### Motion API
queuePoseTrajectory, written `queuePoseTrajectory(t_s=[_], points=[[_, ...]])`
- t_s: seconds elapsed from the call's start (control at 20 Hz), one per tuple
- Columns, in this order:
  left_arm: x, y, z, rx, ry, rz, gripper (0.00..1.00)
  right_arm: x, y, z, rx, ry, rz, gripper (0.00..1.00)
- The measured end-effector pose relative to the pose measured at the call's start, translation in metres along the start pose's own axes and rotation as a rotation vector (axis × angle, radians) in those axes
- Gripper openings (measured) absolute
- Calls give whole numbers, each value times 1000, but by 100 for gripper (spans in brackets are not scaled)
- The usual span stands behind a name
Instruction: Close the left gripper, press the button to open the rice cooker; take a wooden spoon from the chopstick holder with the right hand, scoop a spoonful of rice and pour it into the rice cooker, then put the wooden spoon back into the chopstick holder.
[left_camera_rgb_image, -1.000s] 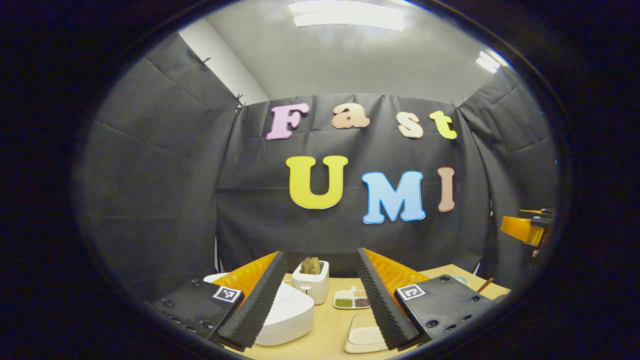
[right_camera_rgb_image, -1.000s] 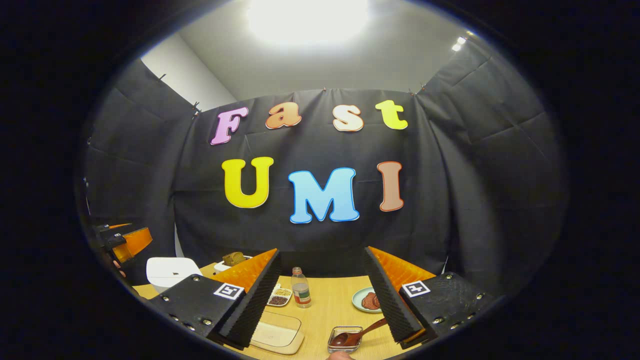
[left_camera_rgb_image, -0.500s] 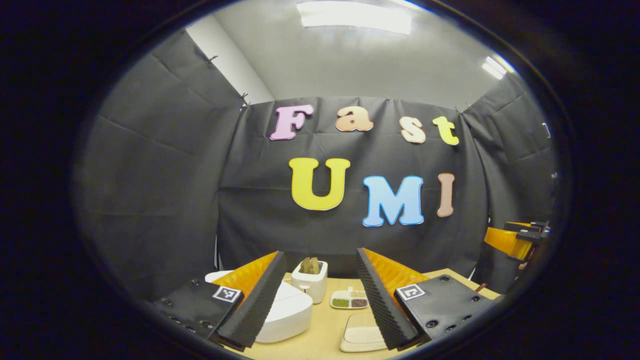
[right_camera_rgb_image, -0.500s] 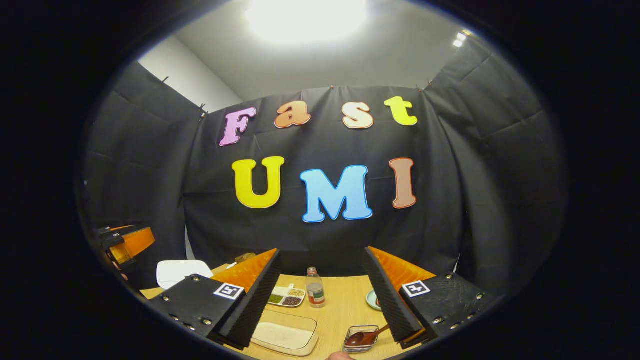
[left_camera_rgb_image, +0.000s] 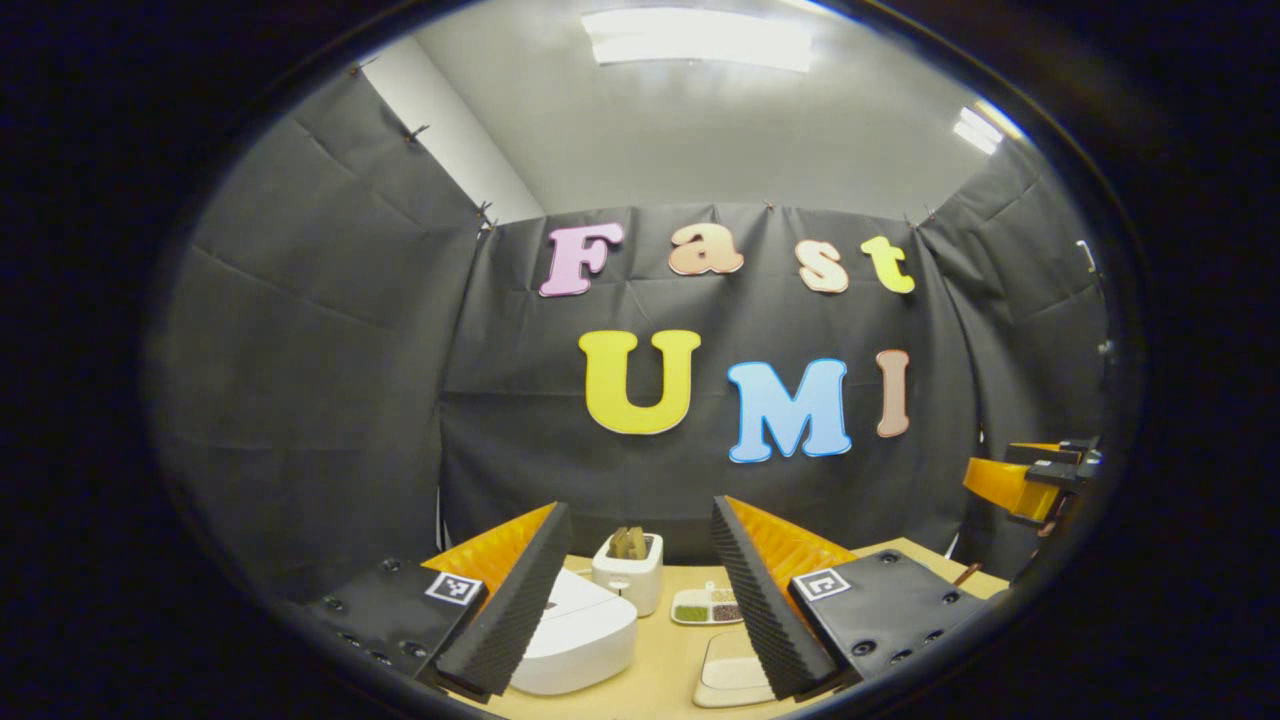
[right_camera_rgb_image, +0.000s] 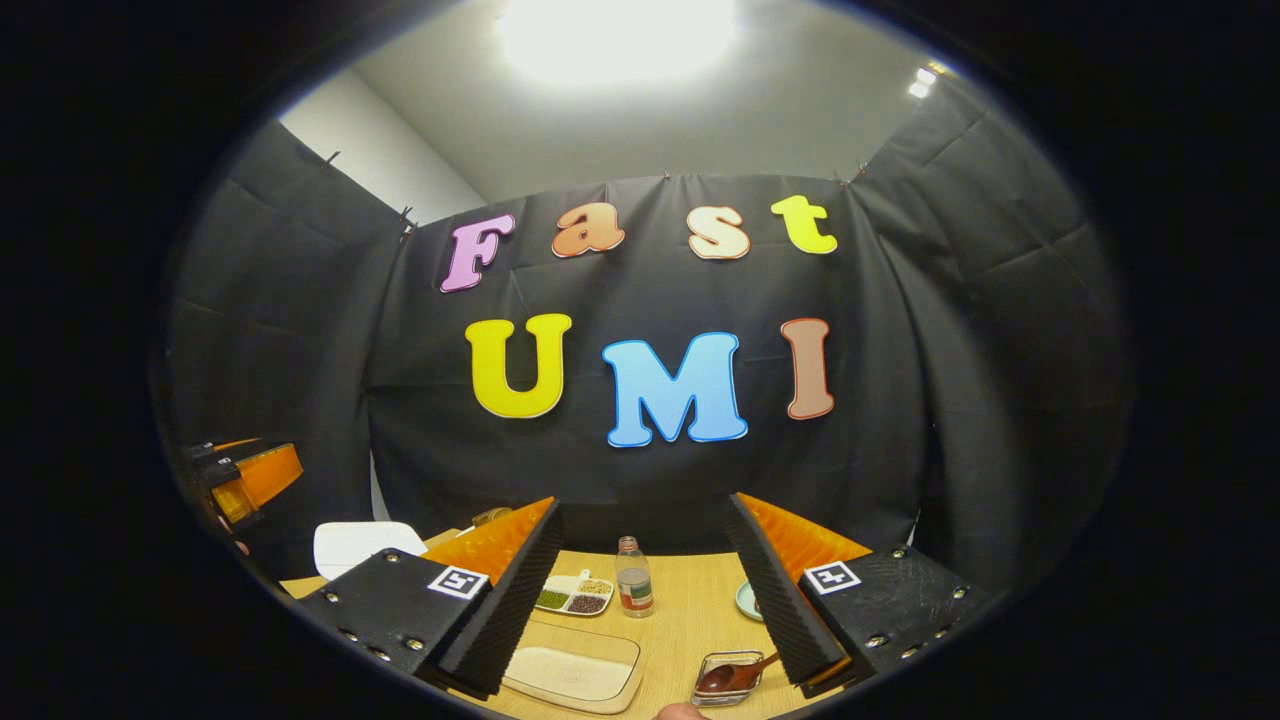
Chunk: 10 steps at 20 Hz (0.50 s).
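The white rice cooker (left_camera_rgb_image: 575, 640) stands with its lid down on the wooden table, just behind my left gripper's left finger. My left gripper (left_camera_rgb_image: 638, 508) is open, well above the table, with nothing between its fingers. A wooden spoon (right_camera_rgb_image: 735, 675) lies with its bowl in a small clear holder (right_camera_rgb_image: 715, 692), low beside my right gripper's right finger. My right gripper (right_camera_rgb_image: 643, 500) is open and holds nothing. A shallow clear tray of rice (right_camera_rgb_image: 575, 672) lies in front of it. The rice cooker (right_camera_rgb_image: 355, 545) also shows far left in the right gripper view.
A white toaster (left_camera_rgb_image: 627, 572) with bread stands behind the cooker. Near it are a divided dish of beans (left_camera_rgb_image: 707, 607), a small bottle (right_camera_rgb_image: 633, 590) and a plate (right_camera_rgb_image: 748, 600). The other gripper (left_camera_rgb_image: 1030, 478) hangs at the right edge, and its mate (right_camera_rgb_image: 245, 478) at the left.
Both cameras have drifted slightly, so the table items sit a little differently in each view. Both grippers stay open and hold nothing.
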<state>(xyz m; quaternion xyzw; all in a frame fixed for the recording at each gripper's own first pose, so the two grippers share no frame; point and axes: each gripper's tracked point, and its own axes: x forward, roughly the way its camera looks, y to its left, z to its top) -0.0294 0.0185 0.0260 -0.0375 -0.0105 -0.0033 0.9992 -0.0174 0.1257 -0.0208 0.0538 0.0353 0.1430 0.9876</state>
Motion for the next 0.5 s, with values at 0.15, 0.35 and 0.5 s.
queuePoseTrajectory(t_s=[0.15, 0.35, 0.5], points=[[-1, 1, 4, 2, -11, -9, 97, 0, 2, 2, 4, -12, -8, 99], [1, 4, 6, 4, -18, -15, 97, 1, 9, 2, 10, -15, -9, 99], [1, 5, 9, 19, -30, -17, 96, 3, 14, 1, 9, -17, -3, 99]])
